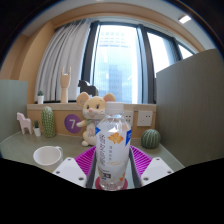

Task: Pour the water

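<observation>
My gripper is shut on a clear plastic water bottle with a white and orange label. The bottle stands upright between the two magenta pads, and both press on its sides. Its cap end points up, in front of the plush toy. A white bowl sits on the table to the left, just beyond the left finger.
A cream plush rabbit sits behind the bottle. A round green cactus is to the right, a tall green cactus and a white animal figure to the left. A purple sign stands by the window ledge.
</observation>
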Tool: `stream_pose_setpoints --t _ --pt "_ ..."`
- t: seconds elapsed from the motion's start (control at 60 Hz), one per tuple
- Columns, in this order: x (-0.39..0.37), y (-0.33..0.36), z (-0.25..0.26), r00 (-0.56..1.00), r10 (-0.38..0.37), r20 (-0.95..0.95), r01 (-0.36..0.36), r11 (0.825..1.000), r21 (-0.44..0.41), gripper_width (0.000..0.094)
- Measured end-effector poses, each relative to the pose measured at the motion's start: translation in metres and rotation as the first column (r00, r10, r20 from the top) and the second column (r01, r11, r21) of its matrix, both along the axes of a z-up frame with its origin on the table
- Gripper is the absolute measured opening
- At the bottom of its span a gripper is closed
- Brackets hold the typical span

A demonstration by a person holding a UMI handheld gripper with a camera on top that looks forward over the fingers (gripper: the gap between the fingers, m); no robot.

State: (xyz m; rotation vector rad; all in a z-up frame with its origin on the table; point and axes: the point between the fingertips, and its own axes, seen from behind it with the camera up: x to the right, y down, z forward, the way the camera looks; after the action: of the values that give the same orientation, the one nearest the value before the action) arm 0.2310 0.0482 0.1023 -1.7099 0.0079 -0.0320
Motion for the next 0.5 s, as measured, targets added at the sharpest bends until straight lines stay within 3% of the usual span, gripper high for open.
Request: stream_pose_setpoints --t 0.1,0.133,0.5 --pt "0.007 -0.014 -0.016 0.999 -0.045 -0.017 0.044 0.996 -0.072 0.0770" --pt "0.008 -0.021 -0.020 0.998 -0.058 -0.017 0.057 0.995 -0.085 0.0803" --pt "-0.066 -0.128 -0.054 0.998 -0.031 -0.048 0.023 0.985 -0.172 0.0813"
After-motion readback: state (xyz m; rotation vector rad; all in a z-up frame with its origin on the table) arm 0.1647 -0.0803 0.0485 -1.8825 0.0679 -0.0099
